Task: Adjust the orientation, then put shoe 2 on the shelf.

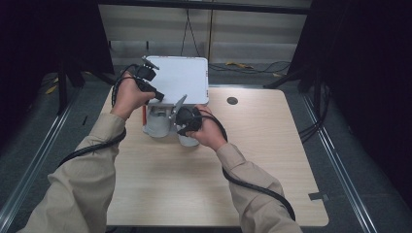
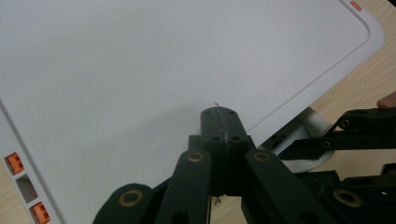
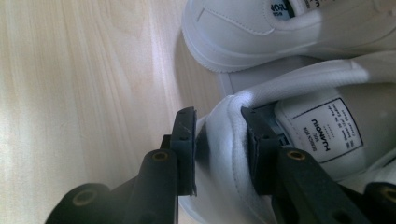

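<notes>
A white storage box with its lid (image 1: 180,77) raised stands at the table's far left. My left gripper (image 1: 156,95) is at the lid's front left corner. In the left gripper view its jaws (image 2: 218,116) are pressed together, tips against the lid's white surface (image 2: 140,70). Two white shoes (image 1: 158,125) sit under the lid. My right gripper (image 1: 183,122) is shut on the heel collar of the nearer shoe (image 3: 229,154), one jaw outside and one inside. The other shoe (image 3: 243,32) lies beyond it.
Orange clips (image 2: 14,162) line the lid's edge. A round cable hole (image 1: 232,100) is in the light wooden table (image 1: 272,145) to the right of the box. Dark curtains and cables surround the table.
</notes>
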